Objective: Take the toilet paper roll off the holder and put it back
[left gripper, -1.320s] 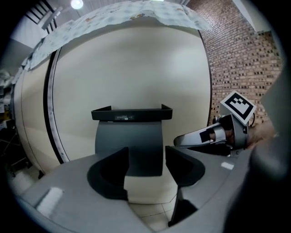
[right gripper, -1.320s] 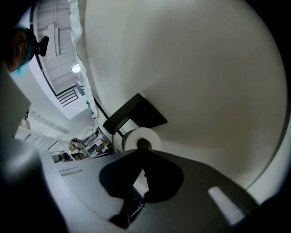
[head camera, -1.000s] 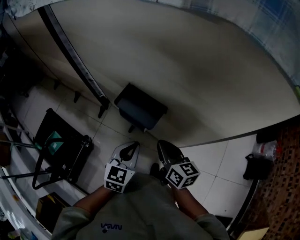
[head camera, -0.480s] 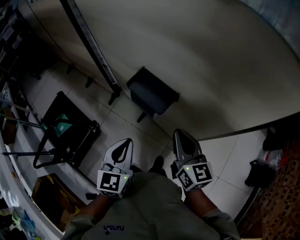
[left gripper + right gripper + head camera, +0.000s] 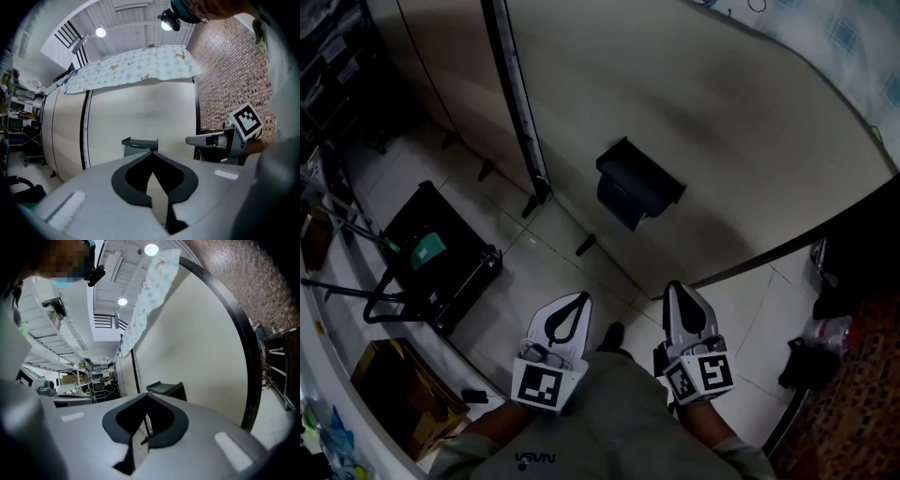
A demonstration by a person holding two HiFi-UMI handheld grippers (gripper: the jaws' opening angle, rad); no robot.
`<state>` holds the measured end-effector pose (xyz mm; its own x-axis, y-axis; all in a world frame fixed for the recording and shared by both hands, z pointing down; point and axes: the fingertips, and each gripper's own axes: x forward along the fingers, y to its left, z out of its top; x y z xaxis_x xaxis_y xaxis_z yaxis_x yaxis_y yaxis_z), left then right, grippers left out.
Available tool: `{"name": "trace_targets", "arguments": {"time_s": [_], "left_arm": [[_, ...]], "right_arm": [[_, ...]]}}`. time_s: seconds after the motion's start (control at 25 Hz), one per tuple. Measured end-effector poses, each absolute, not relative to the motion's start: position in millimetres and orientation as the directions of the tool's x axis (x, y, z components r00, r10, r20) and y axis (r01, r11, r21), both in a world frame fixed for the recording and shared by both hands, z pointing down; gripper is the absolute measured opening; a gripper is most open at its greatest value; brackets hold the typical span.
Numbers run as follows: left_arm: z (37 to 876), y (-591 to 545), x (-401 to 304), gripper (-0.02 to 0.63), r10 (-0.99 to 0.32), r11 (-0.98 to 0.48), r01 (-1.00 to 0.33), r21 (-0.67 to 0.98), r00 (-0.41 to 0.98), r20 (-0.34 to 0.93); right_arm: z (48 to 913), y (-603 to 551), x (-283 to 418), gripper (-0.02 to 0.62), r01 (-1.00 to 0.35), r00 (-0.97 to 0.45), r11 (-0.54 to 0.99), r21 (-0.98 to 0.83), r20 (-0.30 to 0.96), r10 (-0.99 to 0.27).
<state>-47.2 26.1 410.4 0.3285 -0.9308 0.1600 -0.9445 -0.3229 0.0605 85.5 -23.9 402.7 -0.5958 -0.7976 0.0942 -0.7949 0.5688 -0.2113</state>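
Observation:
A dark box-shaped toilet paper holder (image 5: 637,192) hangs on the beige partition wall ahead. It also shows in the left gripper view as the holder (image 5: 139,145) and in the right gripper view as the holder (image 5: 166,389). No roll is visible; the cover hides it. My left gripper (image 5: 577,299) and right gripper (image 5: 678,289) are held side by side close to my body, well short of the holder. Both are shut with nothing between the jaws, as the left gripper (image 5: 151,153) and the right gripper (image 5: 146,394) show up close.
A black wheeled cart (image 5: 431,258) stands on the tiled floor at the left, a cardboard box (image 5: 389,384) beside it. A black strip (image 5: 517,103) runs down the partition to small feet. A dark bag (image 5: 811,361) lies at the right, near a brick wall (image 5: 225,79).
The head view has swung: the holder now sits further right and the grippers lower in the picture. Both grippers stay shut and empty, side by side.

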Motion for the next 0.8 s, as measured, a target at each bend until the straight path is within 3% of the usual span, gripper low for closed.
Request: {"name": "trace_targets", "arguments": {"time_s": [0.32,0.8], "left_arm": [[414,111,-70,0.008,-0.929,-0.339,-0.936,0.097,0.349,0.123],[415,183,-55,0.008,-0.909,-0.398,-0.907,0.14,0.41,0.075]], "right_arm": [[395,71,53,0.0,-0.815,-0.576,0.559,-0.154,0.099,-0.812],[401,169,64,0.0,-0.853,-0.521,0.512,-0.102,0.133,-0.843]]}}
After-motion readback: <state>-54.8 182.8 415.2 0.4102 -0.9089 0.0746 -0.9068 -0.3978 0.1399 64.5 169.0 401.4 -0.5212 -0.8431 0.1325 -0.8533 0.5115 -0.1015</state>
